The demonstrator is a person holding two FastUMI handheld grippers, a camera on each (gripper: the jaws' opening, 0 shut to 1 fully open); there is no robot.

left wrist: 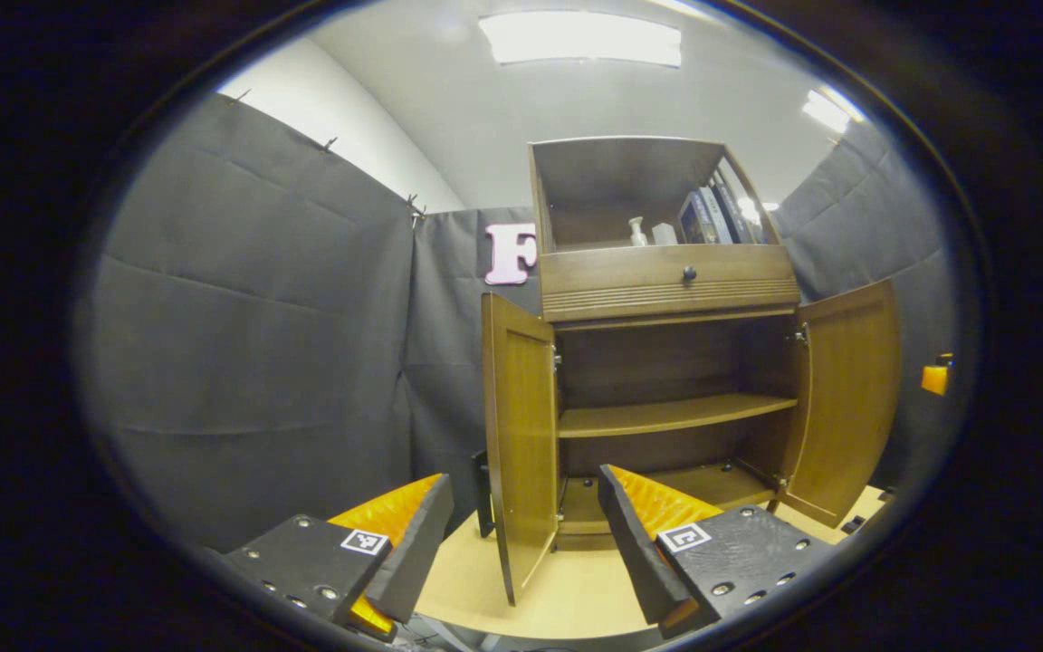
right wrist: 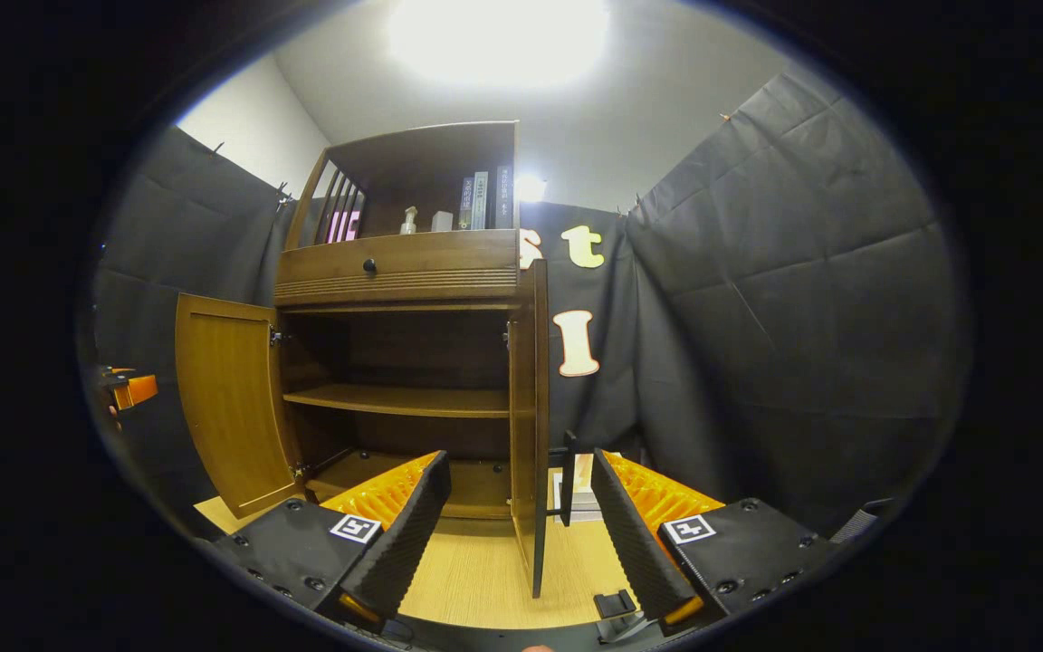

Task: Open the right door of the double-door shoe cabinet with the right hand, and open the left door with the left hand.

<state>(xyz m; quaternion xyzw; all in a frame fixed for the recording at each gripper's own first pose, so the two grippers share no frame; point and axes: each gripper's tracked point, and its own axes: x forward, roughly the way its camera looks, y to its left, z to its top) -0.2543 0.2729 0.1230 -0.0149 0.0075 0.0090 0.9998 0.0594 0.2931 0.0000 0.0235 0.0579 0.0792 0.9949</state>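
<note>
Left gripper view: left gripper (left wrist: 521, 543) spread wide, holding nothing — left door (left wrist: 521, 435) swung open between its fingers.
Right gripper view: right gripper (right wrist: 517, 534) likewise agape, empty; right door (right wrist: 531, 426) edge-on, its handle (right wrist: 567, 478) visible (absent opposite).
Handling: stiff hinged panels, probably light — grip the handle.

Shoe cabinet (right wrist: 399, 272) seen with both doors swung open.
The right gripper (right wrist: 521, 525) is held with its jaws apart, the right door (right wrist: 529, 426) seen edge-on between them, untouched. The left door (right wrist: 230, 407) is swung wide. Books (right wrist: 483, 201) and a bottle (right wrist: 409, 220) are set on the top shelf (right wrist: 422, 231).
</note>
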